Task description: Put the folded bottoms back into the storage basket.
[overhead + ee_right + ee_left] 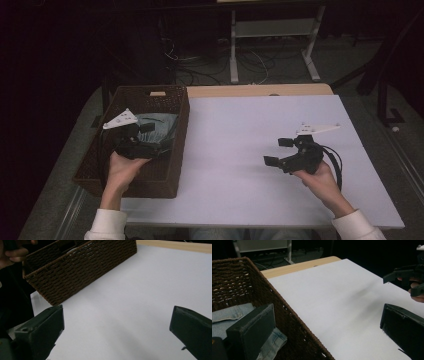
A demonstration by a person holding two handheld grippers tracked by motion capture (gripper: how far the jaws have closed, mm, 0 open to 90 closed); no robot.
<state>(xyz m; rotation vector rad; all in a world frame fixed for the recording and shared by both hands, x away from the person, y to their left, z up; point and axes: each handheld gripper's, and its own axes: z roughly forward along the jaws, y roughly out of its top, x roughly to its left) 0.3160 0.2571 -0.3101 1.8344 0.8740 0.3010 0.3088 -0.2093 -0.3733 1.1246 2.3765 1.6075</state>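
While I held the left gripper (150, 135) wide open and empty over the basket (165, 186), apparently approaching the denim (227, 315), the right gripper (280, 151) waited open, empty, centre-right.

I can read no text, label, brand, number or sign anywhere, neither on the woven basket (170, 150) beside me nor on the denim (227, 315) inside that basket.
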